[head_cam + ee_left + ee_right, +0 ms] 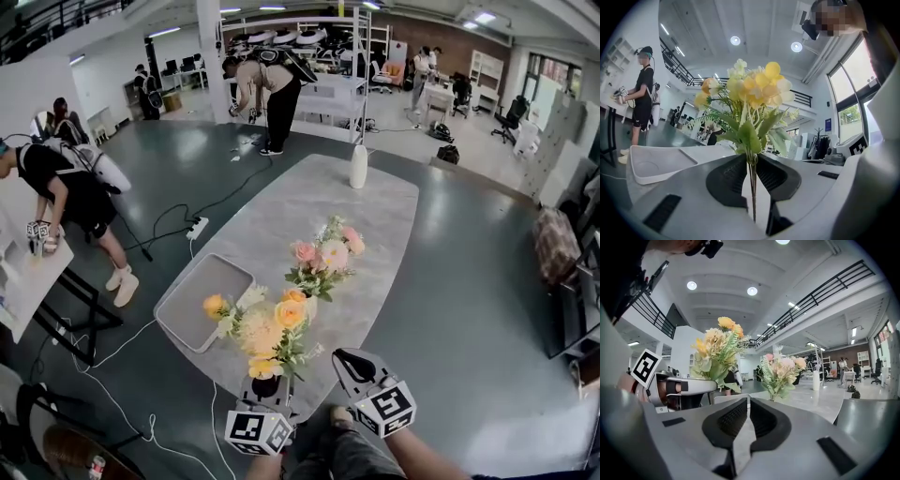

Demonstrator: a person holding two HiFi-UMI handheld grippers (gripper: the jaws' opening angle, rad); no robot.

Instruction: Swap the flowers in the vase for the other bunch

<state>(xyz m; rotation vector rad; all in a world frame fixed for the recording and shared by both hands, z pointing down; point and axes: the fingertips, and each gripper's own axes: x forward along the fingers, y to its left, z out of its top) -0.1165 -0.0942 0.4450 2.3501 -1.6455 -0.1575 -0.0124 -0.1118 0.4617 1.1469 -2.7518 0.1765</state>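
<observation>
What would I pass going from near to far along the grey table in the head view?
Left tool pinching the stems → yellow-and-orange flower bunch → pink-and-cream flower bunch → tall white vase at the far end.

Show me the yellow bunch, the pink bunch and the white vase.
yellow bunch [262,333], head view, on its big pale bloom.
pink bunch [334,255], head view, on its cream middle bloom.
white vase [359,167], head view, on its body.

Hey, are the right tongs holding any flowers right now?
No, the right tongs are shut with nothing between them, and the pink flowers stand apart on the table.
</observation>
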